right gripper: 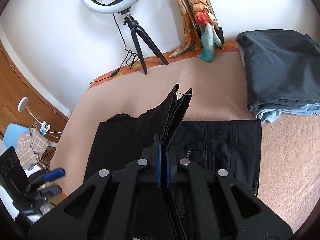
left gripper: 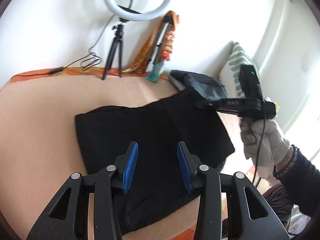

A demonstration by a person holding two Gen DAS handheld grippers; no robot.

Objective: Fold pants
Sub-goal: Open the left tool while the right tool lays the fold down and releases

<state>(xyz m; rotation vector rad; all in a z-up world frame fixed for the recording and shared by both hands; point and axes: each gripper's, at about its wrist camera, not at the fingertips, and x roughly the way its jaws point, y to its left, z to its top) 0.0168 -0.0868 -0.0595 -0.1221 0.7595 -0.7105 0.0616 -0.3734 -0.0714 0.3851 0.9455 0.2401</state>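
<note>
Black pants (left gripper: 152,124) lie folded on the beige blanket (left gripper: 40,120). My left gripper (left gripper: 157,147) hovers over them with its blue pads apart and nothing between them. In the right wrist view my right gripper (right gripper: 164,140) is shut on several layers of the black pants' hem (right gripper: 176,108), which stand up between the pads above the rest of the pants (right gripper: 220,140). From the left wrist view, the right gripper's body (left gripper: 236,102) sits at the pants' far right, held by a gloved hand (left gripper: 260,140).
A ring light on a tripod (right gripper: 138,40) stands at the blanket's far edge with its cable. A colourful scarf (right gripper: 198,20) hangs by the wall. Folded dark grey clothes on denim (right gripper: 280,70) lie at the right. A striped pillow (left gripper: 238,60) lies beyond.
</note>
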